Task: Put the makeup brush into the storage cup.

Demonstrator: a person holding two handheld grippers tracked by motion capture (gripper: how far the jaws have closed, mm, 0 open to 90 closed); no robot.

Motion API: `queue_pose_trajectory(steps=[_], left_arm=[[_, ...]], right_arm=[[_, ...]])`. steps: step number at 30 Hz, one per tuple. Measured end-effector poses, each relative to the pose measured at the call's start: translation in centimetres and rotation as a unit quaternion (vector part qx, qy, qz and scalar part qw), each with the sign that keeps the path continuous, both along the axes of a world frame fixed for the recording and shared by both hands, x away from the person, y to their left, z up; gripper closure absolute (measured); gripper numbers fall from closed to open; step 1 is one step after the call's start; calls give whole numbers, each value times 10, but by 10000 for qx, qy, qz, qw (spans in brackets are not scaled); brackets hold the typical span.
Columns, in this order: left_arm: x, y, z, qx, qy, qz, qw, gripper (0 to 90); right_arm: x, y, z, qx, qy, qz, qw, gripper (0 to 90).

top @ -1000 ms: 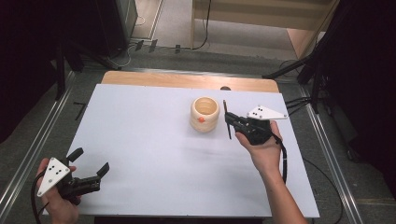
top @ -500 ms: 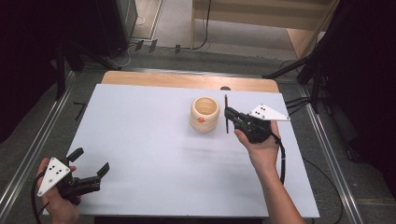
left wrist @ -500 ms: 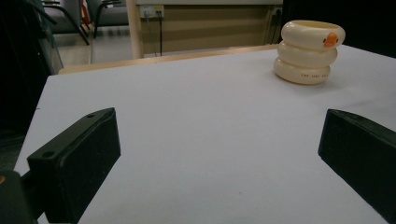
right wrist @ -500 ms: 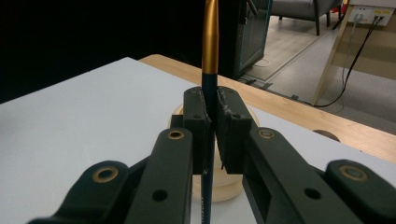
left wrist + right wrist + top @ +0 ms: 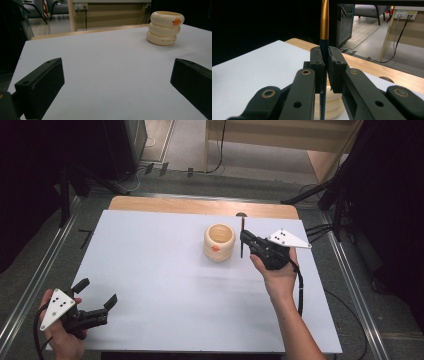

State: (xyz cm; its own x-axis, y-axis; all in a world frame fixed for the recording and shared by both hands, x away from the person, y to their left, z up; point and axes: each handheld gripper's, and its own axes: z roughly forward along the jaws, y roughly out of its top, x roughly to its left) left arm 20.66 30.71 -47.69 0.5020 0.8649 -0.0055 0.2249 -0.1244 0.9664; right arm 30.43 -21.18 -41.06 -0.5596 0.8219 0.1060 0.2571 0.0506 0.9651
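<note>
white table (image 5: 150, 270), empty cream cup (image 5: 219, 243)

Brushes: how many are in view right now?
1. The brush stands upright, clamped in the right gripper, beside the cream cup. Nothing shows inside the cup.

Looking forward and down from above the near edge of the desk (image 5: 150, 270), taking in the whole white top. Riding low at the 7 o'clock corner, skimming the surface between two spread black fingers (image 5: 40, 85) toward the cream ringed cup (image 5: 165, 27) at 1 o'clock. Sitting tight behind the closed fingers (image 5: 317, 65) near 3 o'clock, facing the far edge, sharing that cup (image 5: 332, 105) with both other views.
</note>
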Motion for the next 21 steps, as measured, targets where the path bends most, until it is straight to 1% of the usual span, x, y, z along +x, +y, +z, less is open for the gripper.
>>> queue_pose_trajectory(steps=[8,12,21], left_arm=[[0,0,0,14,6,-16,10000,0],[0,0,0,7,6,-10,10000,0],[0,0,0,-6,-2,-11,10000,0]], right_arm=[[5,1,4,43,-70,-45,10000,843],[9,5,8,63,-158,-50,9998,843],[16,9,14,127,-204,-79,9997,843]])
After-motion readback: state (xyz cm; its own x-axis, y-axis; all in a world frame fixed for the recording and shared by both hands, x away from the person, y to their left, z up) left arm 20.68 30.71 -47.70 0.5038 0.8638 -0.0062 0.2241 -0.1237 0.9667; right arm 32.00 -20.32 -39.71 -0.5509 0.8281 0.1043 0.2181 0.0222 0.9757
